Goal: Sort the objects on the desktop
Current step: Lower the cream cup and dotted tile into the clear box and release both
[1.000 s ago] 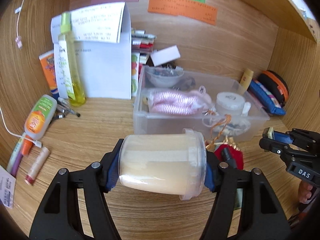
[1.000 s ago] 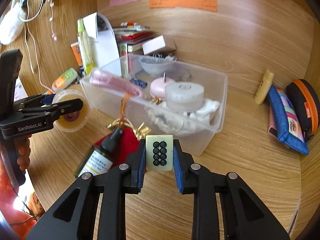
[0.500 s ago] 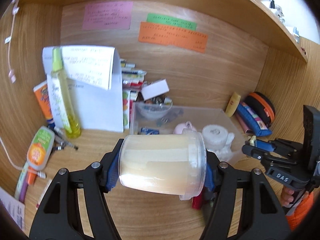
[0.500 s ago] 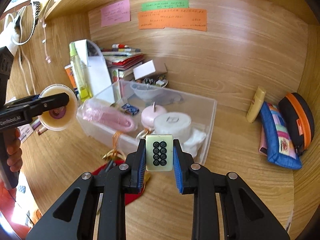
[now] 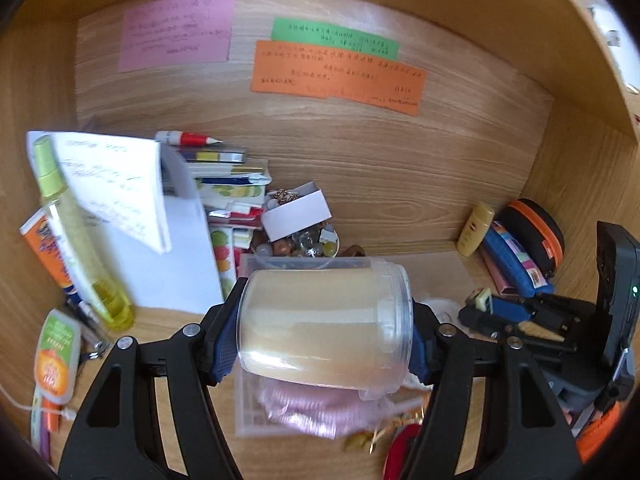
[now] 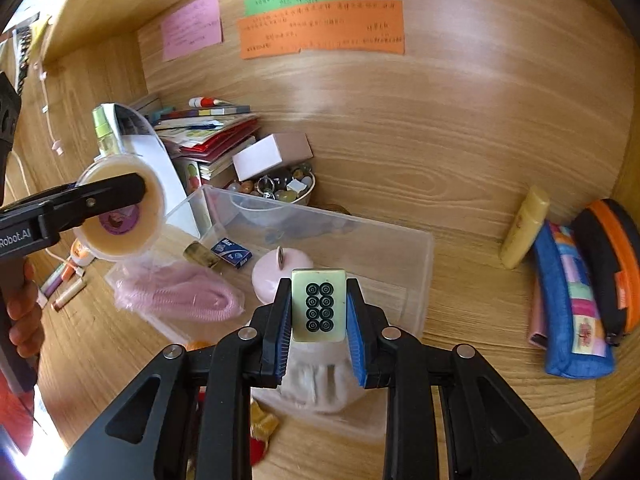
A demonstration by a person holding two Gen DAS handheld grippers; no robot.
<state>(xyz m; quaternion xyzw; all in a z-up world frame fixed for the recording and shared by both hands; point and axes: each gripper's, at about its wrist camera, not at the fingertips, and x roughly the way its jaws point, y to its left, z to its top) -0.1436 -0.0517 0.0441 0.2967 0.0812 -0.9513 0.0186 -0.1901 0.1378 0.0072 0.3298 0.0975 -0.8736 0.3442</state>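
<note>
While both hands carry something, the left gripper (image 5: 326, 328) has its jaws about half open and pressed on a clear jar (image 5: 324, 324), which lies sideways between the blue pads at the lower middle of the left wrist frame. In the right wrist frame the same jar (image 6: 120, 208) is seen at the middle left, its round end facing the camera, above the left end of the bin (image 6: 416, 248).

The right gripper (image 6: 319, 306) has its jaws nearly closed on a tile (image 6: 319, 306) with eight black rings on its face. It stands upright between the pads at the lower middle of that frame, over the near side of the bin.

I judge the jar to be light but smooth, a stiff plastic that can slip or roll out when squeezed on its round wall. Holding it across its two ends, as it seems to be now, is the safer way. The tile looks hard, small and dense. Its flat sides give the pads a good hold, and it should not break in a short drop.

Inside the bin lie a pink pouch (image 6: 180, 296), a pink round box (image 6: 276, 276) and a small blue packet (image 6: 232, 252). Behind it are a bowl of beads (image 6: 276, 188) and a book stack (image 6: 208, 136). At the right edge, on the table (image 6: 480, 300), lies a blue case (image 6: 572, 304).
</note>
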